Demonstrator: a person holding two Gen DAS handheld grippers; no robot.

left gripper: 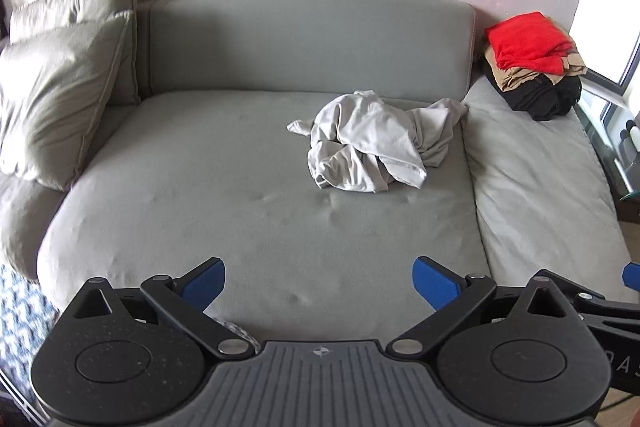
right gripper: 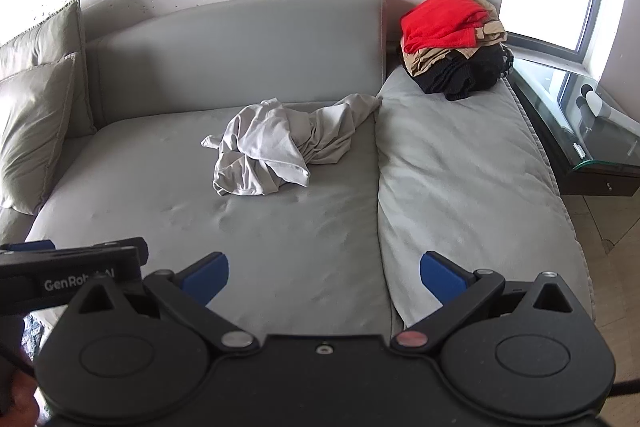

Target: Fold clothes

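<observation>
A crumpled light grey garment (left gripper: 372, 143) (right gripper: 280, 147) lies in a heap on the grey sofa seat (left gripper: 240, 211) (right gripper: 312, 235), towards its back right. My left gripper (left gripper: 318, 285) hovers over the seat's front edge, well short of the garment, open and holding nothing. My right gripper (right gripper: 324, 281) is beside it at the same distance, also open and holding nothing, above the seam between the two cushions. The left gripper's body shows at the lower left of the right wrist view.
A pile of folded clothes (left gripper: 532, 63) (right gripper: 452, 43), red on top of tan and black, sits at the back of the right cushion (right gripper: 460, 187). Two green-grey pillows (left gripper: 64, 95) lean at the left. A glass-topped side table (right gripper: 576, 131) stands right of the sofa under a window.
</observation>
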